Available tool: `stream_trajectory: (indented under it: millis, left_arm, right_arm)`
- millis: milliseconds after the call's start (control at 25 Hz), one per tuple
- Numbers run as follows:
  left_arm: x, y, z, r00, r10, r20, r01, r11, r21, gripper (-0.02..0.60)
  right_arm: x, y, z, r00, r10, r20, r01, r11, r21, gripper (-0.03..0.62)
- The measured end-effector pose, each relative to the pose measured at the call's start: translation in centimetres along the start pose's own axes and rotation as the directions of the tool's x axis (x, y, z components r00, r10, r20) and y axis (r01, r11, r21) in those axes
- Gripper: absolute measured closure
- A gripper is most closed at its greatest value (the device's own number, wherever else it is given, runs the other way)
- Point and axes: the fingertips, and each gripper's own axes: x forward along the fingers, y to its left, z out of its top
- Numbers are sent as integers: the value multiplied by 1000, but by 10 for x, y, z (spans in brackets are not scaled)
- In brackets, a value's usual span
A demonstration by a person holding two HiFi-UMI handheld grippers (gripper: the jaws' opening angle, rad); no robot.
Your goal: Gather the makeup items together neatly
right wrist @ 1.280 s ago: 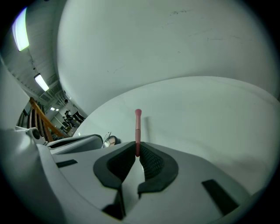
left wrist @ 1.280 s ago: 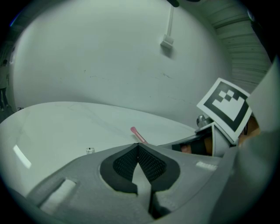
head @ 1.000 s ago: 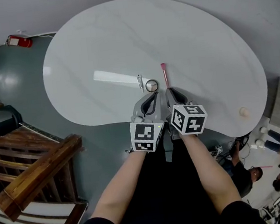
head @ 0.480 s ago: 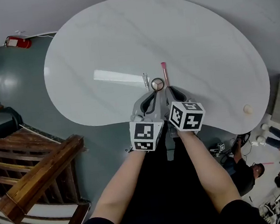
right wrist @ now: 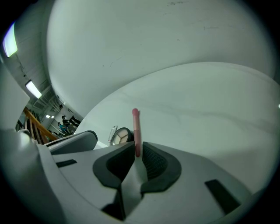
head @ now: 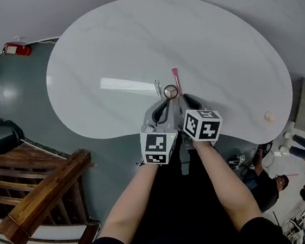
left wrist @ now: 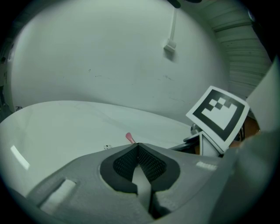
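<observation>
near the front edge of the white surface [head: 215,51], the right gripper's [right wrist: 138,149] jaws are just opening around a pink stick [right wrist: 136,127] beside a round compact [right wrist: 121,136]; the left gripper's [left wrist: 138,147] jaws are closed, empty.

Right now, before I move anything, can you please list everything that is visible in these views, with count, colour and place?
table: one, white, curved outline, middle of the head view
pink stick: one, pink, on the table near its front edge
round compact: one, silvery rim, beige pans, just left of the pink stick
small silvery item: one, left of the round compact; too small to identify
small round thing: one, beige, by the table's right edge
red object: one, on the floor, far left
wooden railing: brown, lower left
people: a few, lower right
left gripper: grey, jaws together, empty
right gripper: grey, jaws opening, pink stick's near end between them
</observation>
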Motion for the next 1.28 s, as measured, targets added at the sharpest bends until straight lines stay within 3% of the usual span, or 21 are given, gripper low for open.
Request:
stream_trajectory:
  millis: [480,920,1280]
  left_arm:
    - [0,-13,4,1000,-24,4,24,1000,16,574]
    - [18,-66,9,995,-96,-14,96,995,38,574]
    - [27,-115,18,990,-138,-2,138,989,49,574]
  right_arm:
    - [-19,-1,3,1000,-7,19,8,1000,-8,543]
    - [-61,-30,16,995,-6,100,7,1000,-13,563]
    - [-101,-58,26,989,8,148,5,996,-89,579]
